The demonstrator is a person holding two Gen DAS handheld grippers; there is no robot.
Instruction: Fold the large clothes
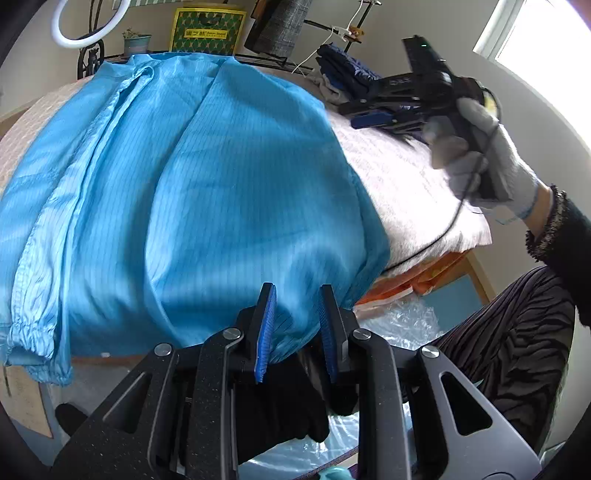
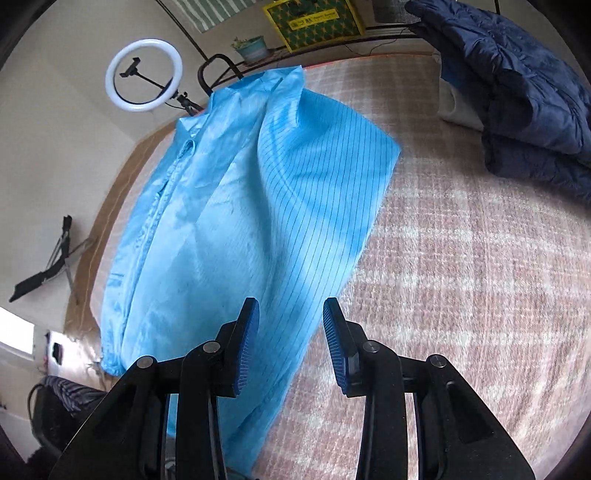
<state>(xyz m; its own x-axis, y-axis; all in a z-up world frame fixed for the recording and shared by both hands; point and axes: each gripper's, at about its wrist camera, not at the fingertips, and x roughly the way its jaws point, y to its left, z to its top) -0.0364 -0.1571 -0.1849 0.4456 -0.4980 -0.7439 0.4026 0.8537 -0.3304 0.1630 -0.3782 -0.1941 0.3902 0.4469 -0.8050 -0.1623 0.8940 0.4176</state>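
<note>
A light-blue pinstriped coat point(image 1: 207, 177) lies lengthwise on the pink plaid blanket point(image 1: 406, 177), its sides folded in and an elastic cuff at the near left. Its near hem hangs over the bed's edge just beyond my left gripper point(image 1: 300, 295), whose blue pads stand apart and press on nothing. A gloved hand point(image 1: 480, 147) holds my right gripper point(image 1: 356, 114) above the blanket, right of the coat. In the right wrist view the coat point(image 2: 240, 206) runs away from the right gripper point(image 2: 291, 310), which hovers open over the coat's right edge with nothing held.
A folded dark navy jacket point(image 2: 517, 92) sits at the far right of the blanket point(image 2: 461, 277). A ring light point(image 2: 144, 75), a plant pot point(image 2: 253, 46) and a yellow-green box point(image 1: 207, 29) stand beyond the far end. The person's striped trousers point(image 1: 517, 350) are at the near right.
</note>
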